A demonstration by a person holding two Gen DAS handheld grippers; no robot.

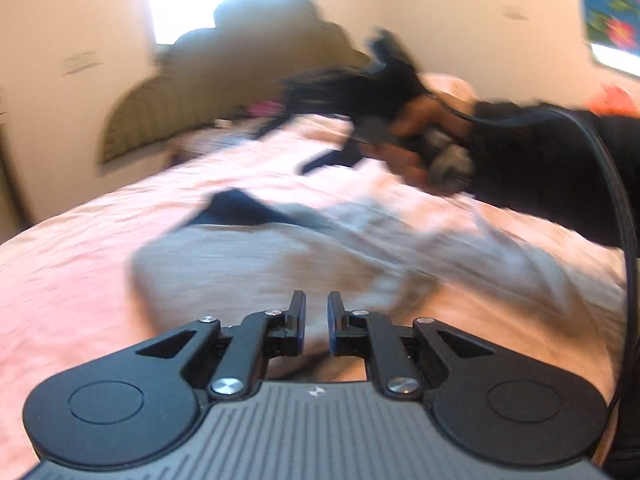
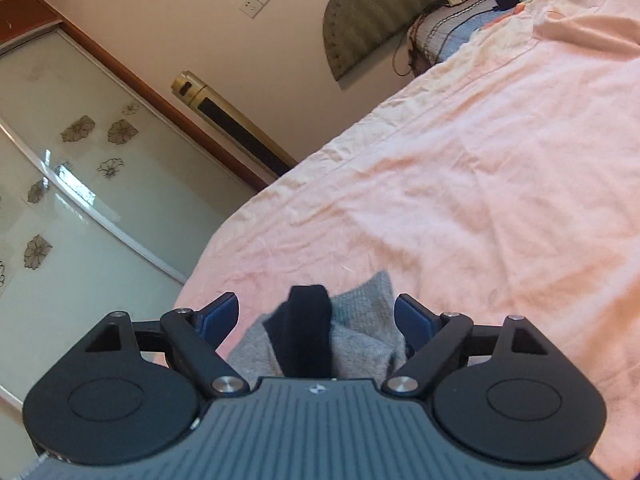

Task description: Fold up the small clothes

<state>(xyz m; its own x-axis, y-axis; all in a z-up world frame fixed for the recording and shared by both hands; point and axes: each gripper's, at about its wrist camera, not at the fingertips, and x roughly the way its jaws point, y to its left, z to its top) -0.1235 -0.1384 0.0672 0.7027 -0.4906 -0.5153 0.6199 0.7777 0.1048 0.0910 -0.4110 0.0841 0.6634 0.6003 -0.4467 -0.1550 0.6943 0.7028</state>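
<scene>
Grey garment [image 1: 256,264] with dark trim [image 2: 306,332] lies flat on the pink bed sheet [image 2: 460,184]. Left gripper [image 1: 317,326], nearly closed with a narrow gap, holds nothing at its near edge. Right gripper [image 2: 316,320], spread wide, stands over the trim.

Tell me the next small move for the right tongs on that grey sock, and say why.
Probably close the right tongs on the grey sock. They stand open with the sock's dark cuff bunched between the blue pads, apparently ungripped. The left tongs, almost closed, appear empty above the sock on the pink sheet.
</scene>
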